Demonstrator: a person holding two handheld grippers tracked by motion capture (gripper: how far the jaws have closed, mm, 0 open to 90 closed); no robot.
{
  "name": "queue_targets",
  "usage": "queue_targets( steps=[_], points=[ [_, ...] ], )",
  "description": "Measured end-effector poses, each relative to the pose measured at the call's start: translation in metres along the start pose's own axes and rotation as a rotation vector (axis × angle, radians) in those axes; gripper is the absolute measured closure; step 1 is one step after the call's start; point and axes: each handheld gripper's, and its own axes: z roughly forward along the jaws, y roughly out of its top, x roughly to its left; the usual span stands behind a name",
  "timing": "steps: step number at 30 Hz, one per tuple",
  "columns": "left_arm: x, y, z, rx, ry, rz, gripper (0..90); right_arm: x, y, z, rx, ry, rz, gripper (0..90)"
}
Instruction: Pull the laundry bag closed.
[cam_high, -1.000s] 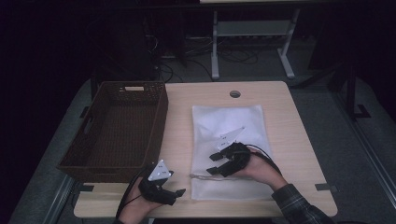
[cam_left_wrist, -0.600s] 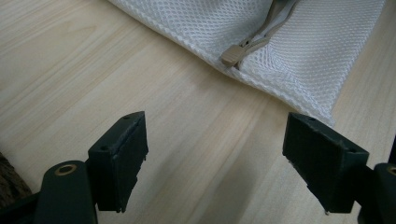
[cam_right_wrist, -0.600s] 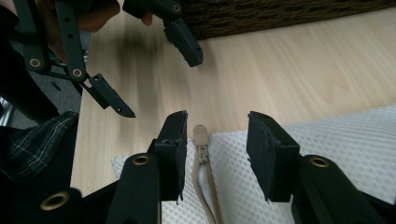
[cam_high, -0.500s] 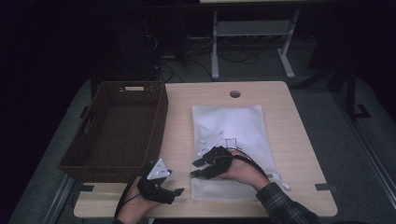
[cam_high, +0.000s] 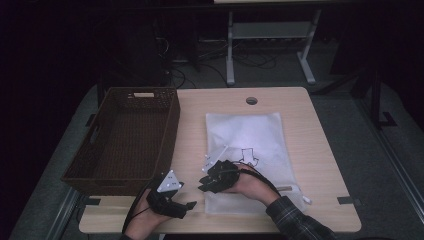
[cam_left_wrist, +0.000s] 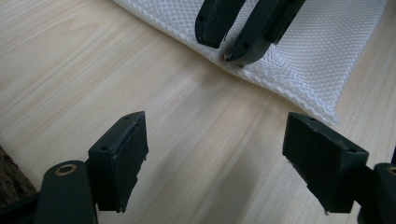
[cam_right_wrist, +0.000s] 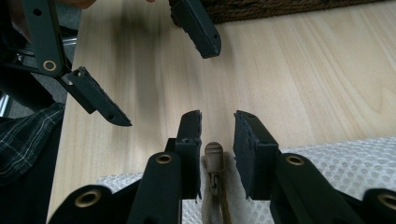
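We take the white mesh bag (cam_high: 248, 150) as our landmark. It lies flat on the wooden counter (cam_high: 310, 150), to the right of the dark wicker basket (cam_high: 127, 137), which sits at the counter's left side just beside the bag's long left edge.

Our right tongs (cam_high: 206, 181) sit over the bag's near left corner. In the right gripper view those tongs (cam_right_wrist: 218, 140) straddle the tan zipper pull (cam_right_wrist: 213, 153) at the bag's edge; their jaws have just been closing, with the pull between them, yet a narrow gap still shows on each side of it, so they are not clamped on it. The zipper tape (cam_right_wrist: 215, 205) runs back from the pull along the mesh.

Our left tongs (cam_high: 187, 205) rest low over bare counter, just off the bag's near left corner and in front of the basket. In the left gripper view those tongs (cam_left_wrist: 215, 163) stand wide apart with only wood between them, and the bag's corner (cam_left_wrist: 322, 109) lies just ahead, under the right tongs' tips.
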Motion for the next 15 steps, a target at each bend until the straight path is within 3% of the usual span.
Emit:
queue_targets(
  steps=[9, 15],
  points=[
    [0.0, 0.0, 0.0001, 0.002, 0.001, 0.002, 21.5, 0.0006, -0.0031, 0.0058, 0.018, -0.004, 0.0, 78.7],
    [0.0, 0.0, 0.0, 0.002, 0.0, 0.002, 21.5, 0.0007, -0.0031, 0.0025, 0.01, -0.005, 0.0, 79.3]
  ],
)
